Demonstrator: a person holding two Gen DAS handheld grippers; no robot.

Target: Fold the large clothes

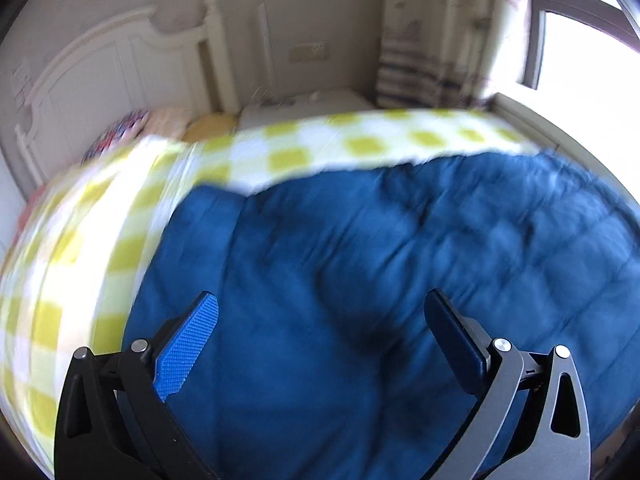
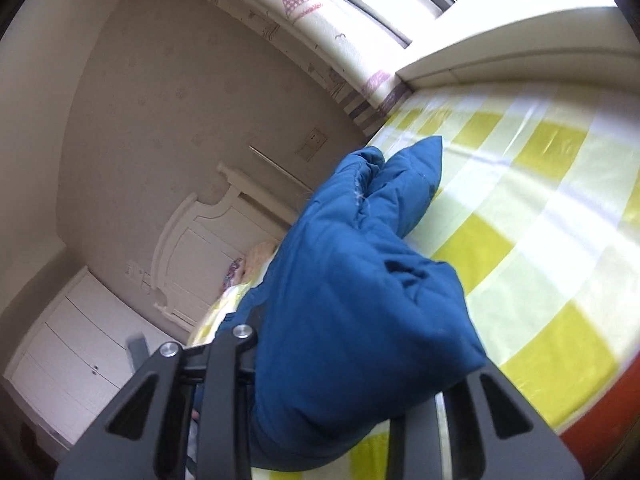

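Both wrist views close over bed [image 1: 360,140]

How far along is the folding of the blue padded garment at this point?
Early to midway, as far as it shows. Done: the blue padded garment lies spread on the checked bedsheet. In hand: the right gripper is shut on a bunched part of it, raised above the sheet. The left gripper hovers open over the fabric, holding nothing. Left: no neat fold is visible yet.

Deep blue quilted padded jacket [image 1: 360,280], puffy and creased, spread wide across a yellow-and-white checked bedsheet [image 1: 280,148]. One bunched part [image 2: 352,300] raised above the sheet, folded over itself, its far end touching the sheet. Blurred in the left view.
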